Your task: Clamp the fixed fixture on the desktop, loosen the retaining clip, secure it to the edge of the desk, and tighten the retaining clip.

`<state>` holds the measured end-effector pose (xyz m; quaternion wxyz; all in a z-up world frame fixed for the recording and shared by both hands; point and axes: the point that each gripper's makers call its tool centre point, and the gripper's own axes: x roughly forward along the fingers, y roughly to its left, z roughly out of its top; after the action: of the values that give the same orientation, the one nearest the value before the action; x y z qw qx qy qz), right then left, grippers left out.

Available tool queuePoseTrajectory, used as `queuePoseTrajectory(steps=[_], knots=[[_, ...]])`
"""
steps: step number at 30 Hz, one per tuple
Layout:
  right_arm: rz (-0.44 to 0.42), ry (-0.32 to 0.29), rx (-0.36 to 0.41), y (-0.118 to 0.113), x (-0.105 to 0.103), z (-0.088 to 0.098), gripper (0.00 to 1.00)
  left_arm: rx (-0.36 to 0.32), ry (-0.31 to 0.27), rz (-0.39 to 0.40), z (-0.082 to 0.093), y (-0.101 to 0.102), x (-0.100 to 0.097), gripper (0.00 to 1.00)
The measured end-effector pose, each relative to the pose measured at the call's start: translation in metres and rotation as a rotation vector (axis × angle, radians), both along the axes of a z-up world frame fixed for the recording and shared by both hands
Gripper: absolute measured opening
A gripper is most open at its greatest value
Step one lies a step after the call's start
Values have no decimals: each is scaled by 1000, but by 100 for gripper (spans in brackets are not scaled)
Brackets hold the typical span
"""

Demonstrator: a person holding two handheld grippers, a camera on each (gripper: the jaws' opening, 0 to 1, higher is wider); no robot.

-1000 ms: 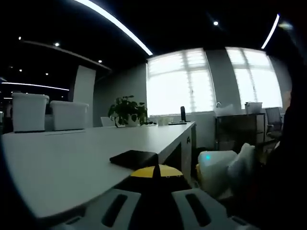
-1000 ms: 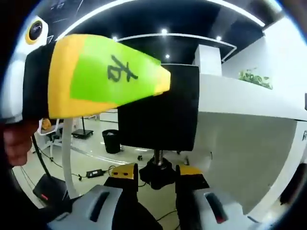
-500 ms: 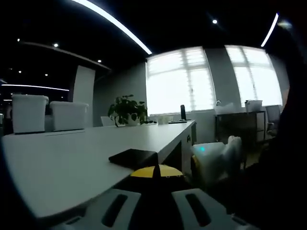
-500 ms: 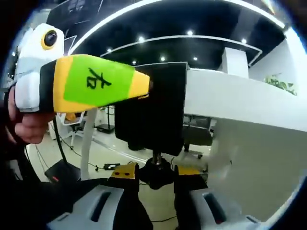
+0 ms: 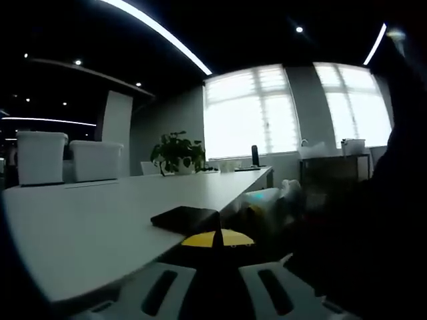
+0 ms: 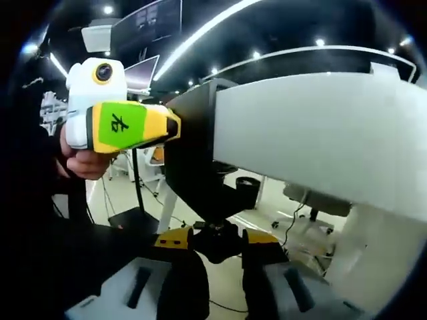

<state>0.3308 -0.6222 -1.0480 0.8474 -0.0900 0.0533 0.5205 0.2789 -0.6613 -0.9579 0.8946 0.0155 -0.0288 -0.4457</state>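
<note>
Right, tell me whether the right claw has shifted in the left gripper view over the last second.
Yes. The right claw has moved up and left, closer to the desk edge; the window and plant stay put.

1. Open-plan office, seen at a long white desk (image 5: 100, 220) reaching toward a wall of bright windows (image 5: 293, 110).
2. Dark ceiling crossed by linear light strips (image 5: 160, 33) and dotted with small recessed spotlights (image 5: 299, 29).
3. Potted green plant (image 5: 177, 153) at the desk's far end, plus two white bins (image 5: 67, 157) set on the desktop.
4. Shelf rack (image 5: 333, 173) under the windows.
5. Beneath the desk edge, from the right gripper view: pale glossy floor (image 6: 280, 220), swivel chair base (image 6: 308, 215), black waste bin (image 6: 245, 190), trailing cables (image 6: 107, 200).
6. Large dark wall screen (image 6: 147, 23) high up near the ceiling lights.
</note>
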Motion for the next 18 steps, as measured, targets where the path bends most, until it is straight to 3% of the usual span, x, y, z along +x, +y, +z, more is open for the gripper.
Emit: queuePoseTrajectory(steps=[13,18], knots=[[43,15,26,-1,4,-2,26,0,-1,-7,-1,1,1,1],[-110,7,21,-10,6,-2,28,-4,5,-8,-1,1,2,1]])
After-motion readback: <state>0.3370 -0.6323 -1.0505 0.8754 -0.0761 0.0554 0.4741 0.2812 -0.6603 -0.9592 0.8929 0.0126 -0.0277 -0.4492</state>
